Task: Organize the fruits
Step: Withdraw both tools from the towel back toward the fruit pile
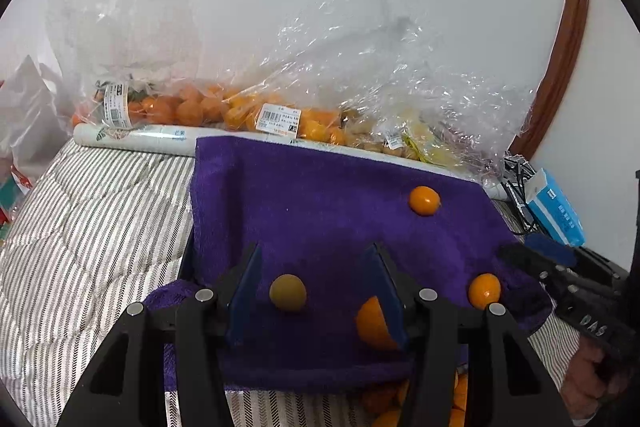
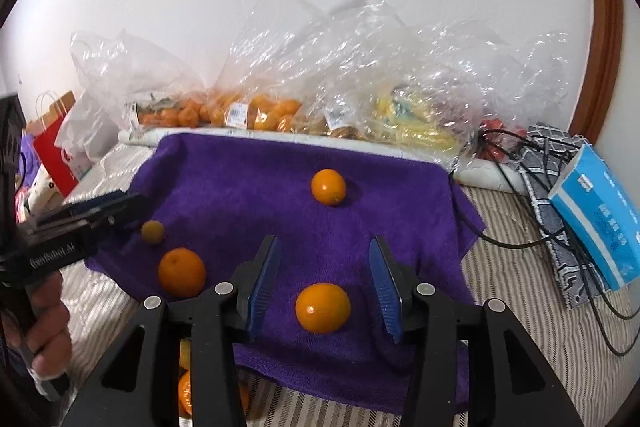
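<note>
My left gripper (image 1: 316, 291) spread wide over purple towel (image 1: 320, 195), greenish kumquat (image 1: 288, 293) between fingers, untouched; mandarin (image 1: 372, 323) beside right finger. My right gripper (image 2: 324, 291) likewise agape around orange fruit (image 2: 323, 307) (no contact). Farther: lone orange (image 2: 328, 187), then bagged citrus (image 2: 256, 113) against wall.

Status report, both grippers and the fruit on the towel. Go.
Left gripper open around greenish fruit. Right gripper open around orange fruit. Four fruits loose on purple towel. Nothing blocking.
</note>
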A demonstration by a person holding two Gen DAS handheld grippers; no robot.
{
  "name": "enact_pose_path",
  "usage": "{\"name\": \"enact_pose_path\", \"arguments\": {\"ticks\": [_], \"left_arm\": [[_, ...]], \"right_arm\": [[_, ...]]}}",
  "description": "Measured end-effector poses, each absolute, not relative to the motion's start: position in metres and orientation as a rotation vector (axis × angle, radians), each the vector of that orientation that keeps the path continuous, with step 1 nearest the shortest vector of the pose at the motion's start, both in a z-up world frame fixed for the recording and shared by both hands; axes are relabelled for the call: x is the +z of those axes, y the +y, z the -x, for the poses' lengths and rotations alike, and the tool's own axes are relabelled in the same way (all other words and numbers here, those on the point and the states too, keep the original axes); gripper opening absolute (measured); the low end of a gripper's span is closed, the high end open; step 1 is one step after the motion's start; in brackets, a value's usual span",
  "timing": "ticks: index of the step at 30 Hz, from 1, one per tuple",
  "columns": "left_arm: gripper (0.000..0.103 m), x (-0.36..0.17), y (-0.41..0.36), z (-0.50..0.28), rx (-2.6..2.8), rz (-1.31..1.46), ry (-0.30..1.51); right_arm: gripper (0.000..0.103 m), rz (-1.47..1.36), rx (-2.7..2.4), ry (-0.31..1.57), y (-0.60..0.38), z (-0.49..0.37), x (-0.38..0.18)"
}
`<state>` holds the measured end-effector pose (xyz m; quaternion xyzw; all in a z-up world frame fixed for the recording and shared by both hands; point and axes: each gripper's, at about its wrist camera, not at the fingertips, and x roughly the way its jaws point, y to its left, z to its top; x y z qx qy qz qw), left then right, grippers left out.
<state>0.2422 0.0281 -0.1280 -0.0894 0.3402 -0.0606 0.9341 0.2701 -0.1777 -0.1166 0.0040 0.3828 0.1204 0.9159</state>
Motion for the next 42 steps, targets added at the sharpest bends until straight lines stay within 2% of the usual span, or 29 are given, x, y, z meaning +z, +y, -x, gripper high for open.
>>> {"name": "enact_pose_path", "arguments": {"ticks": [20, 42], "left_arm": [[0.053, -0.120, 0.028, -0.200, -0.122, 0.150, 0.627], [0.053, -0.124, 0.038, -0.174, -0.107, 0.149, 0.626]], "right_arm": [[0.047, -0.042, 0.203, 0.772, -0.185, -0.199, -0.077], [0.046, -0.041, 0.223, 0.818, -0.169, -0.175, -0.088]]}}
